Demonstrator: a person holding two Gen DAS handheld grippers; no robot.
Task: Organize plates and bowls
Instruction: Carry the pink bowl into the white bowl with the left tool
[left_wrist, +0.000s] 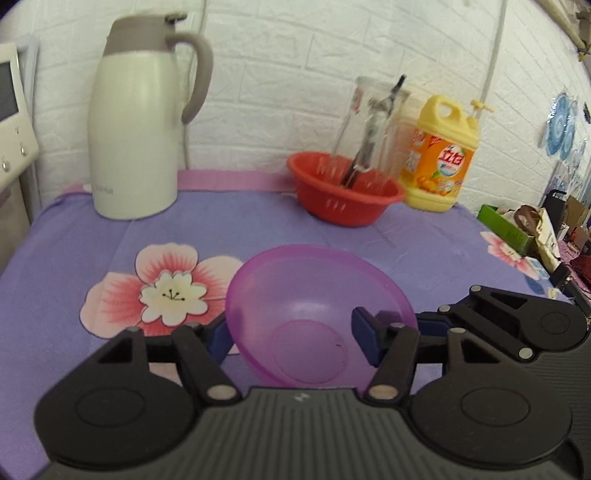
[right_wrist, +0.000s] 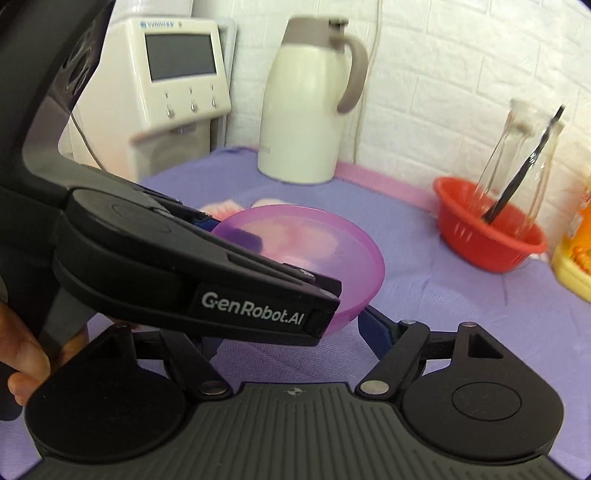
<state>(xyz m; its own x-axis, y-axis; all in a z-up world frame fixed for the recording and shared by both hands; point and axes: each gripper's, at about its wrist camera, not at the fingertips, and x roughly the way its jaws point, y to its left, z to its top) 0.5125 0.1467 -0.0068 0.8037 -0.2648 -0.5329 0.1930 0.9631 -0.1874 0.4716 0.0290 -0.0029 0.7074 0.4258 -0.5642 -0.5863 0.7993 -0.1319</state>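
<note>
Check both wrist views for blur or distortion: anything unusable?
Left wrist view: clear glass bottles in the red plastic basket are smeared; translucent purple plastic bowl is sharp. Right wrist view: the bottles blur again; wall bricks bow from fisheye. Both usable.

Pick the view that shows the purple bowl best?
Left wrist. The purple bowl shows its whole inside and nearly the full rim there, framed by the left gripper. In the right wrist view, that gripper's body covers the bowl's near left part.

Translucent glossy plastic bowl (left_wrist: 317, 314) on matt woven cloth (left_wrist: 74, 240).
</note>
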